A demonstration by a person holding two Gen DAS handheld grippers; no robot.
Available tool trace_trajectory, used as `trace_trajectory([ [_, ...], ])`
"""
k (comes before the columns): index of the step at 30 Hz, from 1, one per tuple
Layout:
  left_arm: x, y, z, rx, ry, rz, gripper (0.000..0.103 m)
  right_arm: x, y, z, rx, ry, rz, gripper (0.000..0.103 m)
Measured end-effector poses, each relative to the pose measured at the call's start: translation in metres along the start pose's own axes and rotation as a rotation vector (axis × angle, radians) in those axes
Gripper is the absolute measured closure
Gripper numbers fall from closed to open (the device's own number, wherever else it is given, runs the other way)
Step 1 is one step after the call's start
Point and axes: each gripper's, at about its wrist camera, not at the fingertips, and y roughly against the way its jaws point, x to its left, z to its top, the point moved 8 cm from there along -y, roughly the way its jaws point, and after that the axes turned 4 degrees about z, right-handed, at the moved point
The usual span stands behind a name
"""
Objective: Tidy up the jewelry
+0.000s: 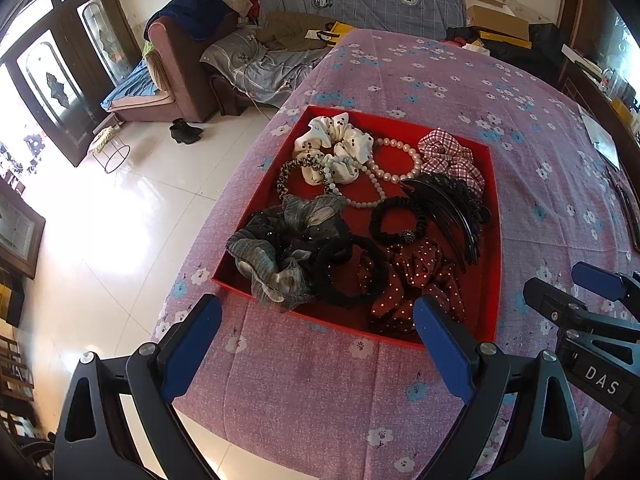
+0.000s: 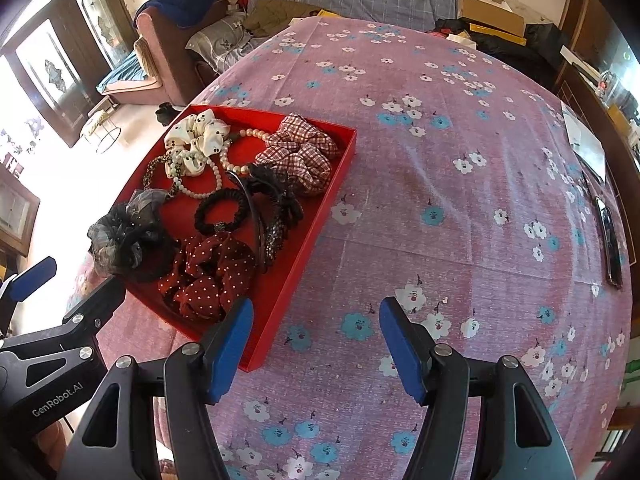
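Lying together in a shallow red tray (image 1: 494, 216) near the desk's (image 2: 460, 208) left edge are scrunchies, among them a white dotted scrunchie (image 1: 336, 144), a checked scrunchie (image 2: 304, 152) and a maroon polka-dot scrunchie (image 2: 208, 276), plus a pearl bracelet (image 1: 400, 164) and a black comb clip (image 1: 448, 208); the low walls likely keep these loose pieces gathered. The left hand-held gripper (image 1: 318, 344) hovers at the tray's near rim, fingers spread apart and empty, while the right hand-held gripper (image 2: 316, 344) hangs over bare floral cloth just beside the tray, likewise apart. That fits either sorting about to start or everything already collected.
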Motion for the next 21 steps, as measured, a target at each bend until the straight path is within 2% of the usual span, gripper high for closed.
trace_trajectory([
  [12, 0.01, -0.004, 0.0, 0.012, 0.02, -0.013, 0.007, 0.007, -0.002, 0.001, 0.003, 0.004, 0.002, 0.033],
  [21, 0.011, -0.003, -0.004, 0.02, 0.049, 0.007, 0.007, 0.008, -0.001, -0.005, 0.008, 0.015, 0.022, 0.033],
])
